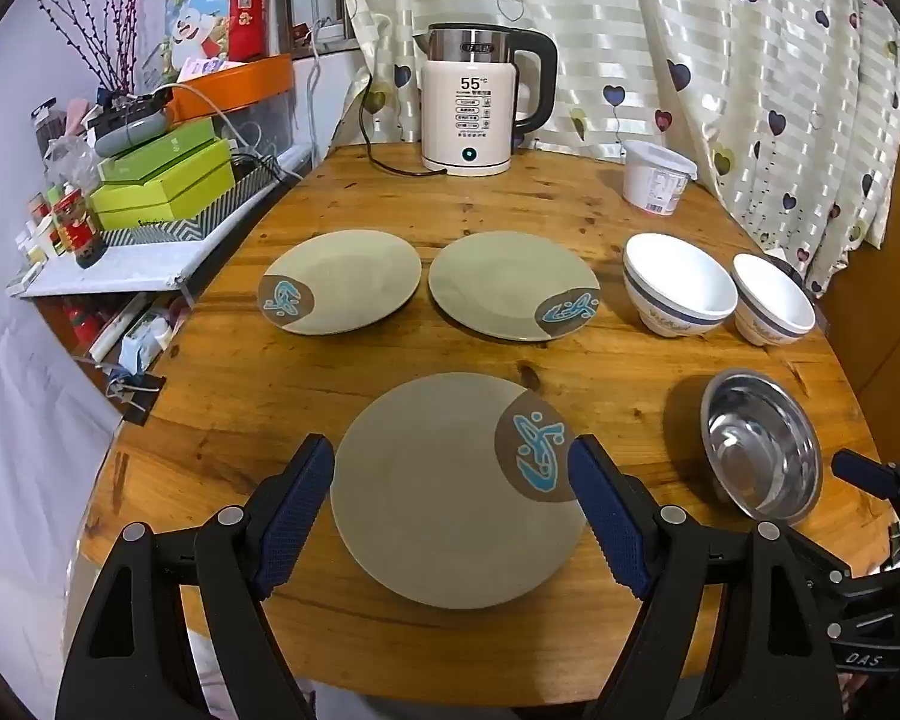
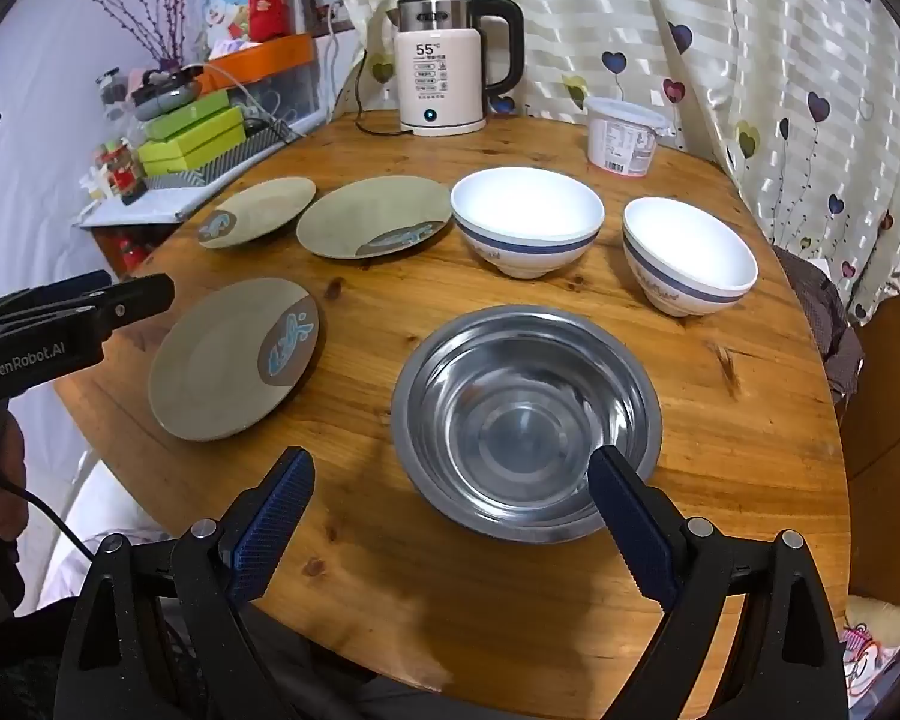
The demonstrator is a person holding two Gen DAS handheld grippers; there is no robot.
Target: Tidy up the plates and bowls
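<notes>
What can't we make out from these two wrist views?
- Kettle small print below the 55: too small, both views.
- White tub label text: too small; contents hidden by its lid.
- Near plate side rims: left wrist view, behind the left gripper fingers.
- Steel bowl near rim: right wrist view, partly behind the right gripper finger.

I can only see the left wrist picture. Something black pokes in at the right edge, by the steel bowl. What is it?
Observer: That is the right gripper. It is open and holds nothing, with the steel bowl just ahead of its fingers.
Operator: What does my left gripper look like from there?
Observer: The left gripper shows side-on, with GenRobot.AI written on it.
Operator: Is there anything past the rightmost white bowl?
Observer: A dark checked cloth lies at the table edge beyond that white bowl.
</notes>
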